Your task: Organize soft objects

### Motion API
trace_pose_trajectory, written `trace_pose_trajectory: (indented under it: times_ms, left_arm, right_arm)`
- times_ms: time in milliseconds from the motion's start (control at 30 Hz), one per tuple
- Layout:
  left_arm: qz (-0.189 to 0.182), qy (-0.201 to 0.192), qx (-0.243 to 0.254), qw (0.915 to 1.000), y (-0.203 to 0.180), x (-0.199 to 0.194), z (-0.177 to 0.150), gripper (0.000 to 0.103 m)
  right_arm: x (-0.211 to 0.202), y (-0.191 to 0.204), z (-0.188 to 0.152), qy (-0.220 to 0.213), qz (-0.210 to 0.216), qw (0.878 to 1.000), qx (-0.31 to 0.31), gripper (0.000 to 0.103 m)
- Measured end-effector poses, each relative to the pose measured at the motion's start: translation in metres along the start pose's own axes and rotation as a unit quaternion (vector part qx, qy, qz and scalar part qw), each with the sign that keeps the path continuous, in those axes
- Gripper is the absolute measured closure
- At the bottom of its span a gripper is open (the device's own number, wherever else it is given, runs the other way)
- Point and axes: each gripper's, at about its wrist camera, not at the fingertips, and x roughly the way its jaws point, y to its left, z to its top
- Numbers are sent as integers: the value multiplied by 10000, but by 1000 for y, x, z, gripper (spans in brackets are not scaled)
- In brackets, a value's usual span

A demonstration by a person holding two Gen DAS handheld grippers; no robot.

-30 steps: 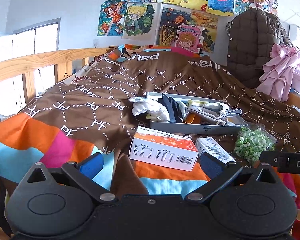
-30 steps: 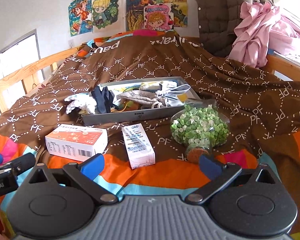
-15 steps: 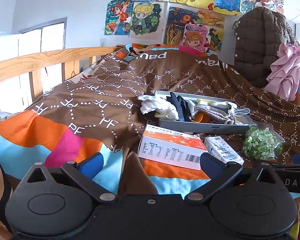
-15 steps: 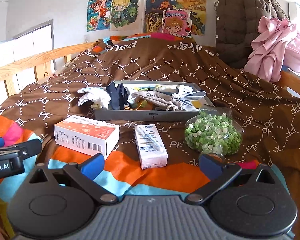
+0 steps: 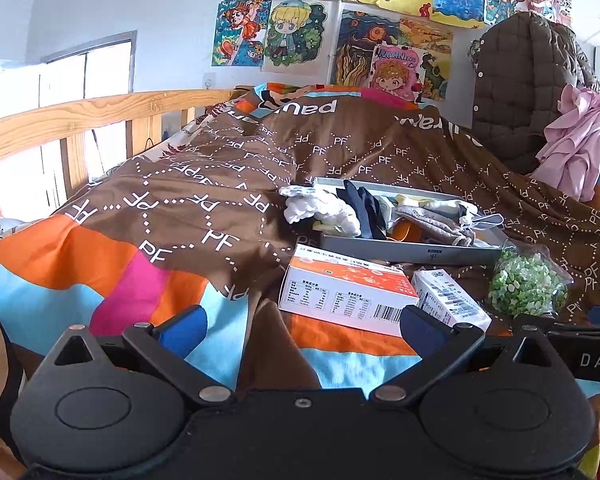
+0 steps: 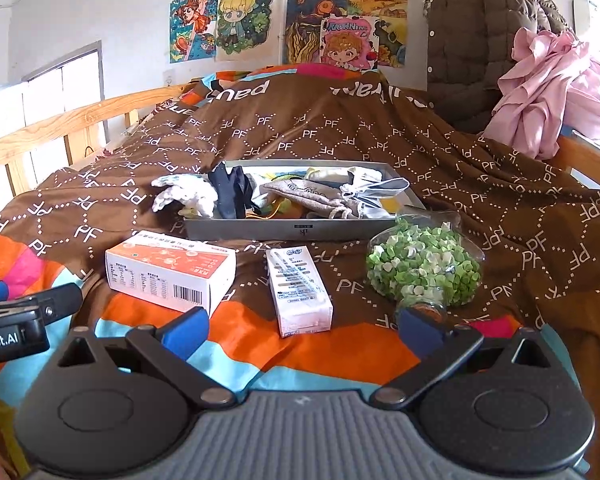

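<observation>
Hovering low over the near edge of a bed, both grippers have their blue-tipped fingers spread wide with nothing between them: the left gripper [image 5: 302, 326] sits at the bottom centre of its own view, and the right gripper [image 6: 302, 330] likewise in its view. Past them, near the middle of each frame, a shallow grey tray [image 6: 292, 230] rests on the brown patterned quilt [image 6: 300, 128] and holds the soft things: a white glove [image 6: 186, 196] draped over its left rim and partly outside, a dark navy glove [image 6: 232, 192] just beside it, a beige drawstring pouch [image 6: 312, 196] across the middle, and a pale grey-white cloth piece [image 6: 370, 190] toward the right end. In front of the tray, on the quilt, lie an orange-and-white box [image 6: 172, 270] at centre left, a small white carton [image 6: 298, 292] at centre, and a clear bag of green and white bits [image 6: 424, 268] at centre right. A pink garment [image 6: 548, 88] hangs at the upper right beside a brown quilted coat [image 6: 476, 40].
</observation>
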Motion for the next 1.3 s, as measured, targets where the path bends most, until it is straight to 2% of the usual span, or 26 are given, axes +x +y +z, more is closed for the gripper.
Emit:
trace_pose_trajectory:
  times_ms: [500,900,1300]
  left_arm:
    - [-10,12,-3,10000,0,0,1,1]
    - [7,18,-377,9993,3,-3,1,1]
    - [-37,18,-286,9996,-1,-5,2,1]
  right_arm:
    - [0,-1,0,57,-3,10000,32,0]
    - [0,-1,-1,83,-6,9999,74,0]
    - [0,-1,0,116,-27,9999,115,0]
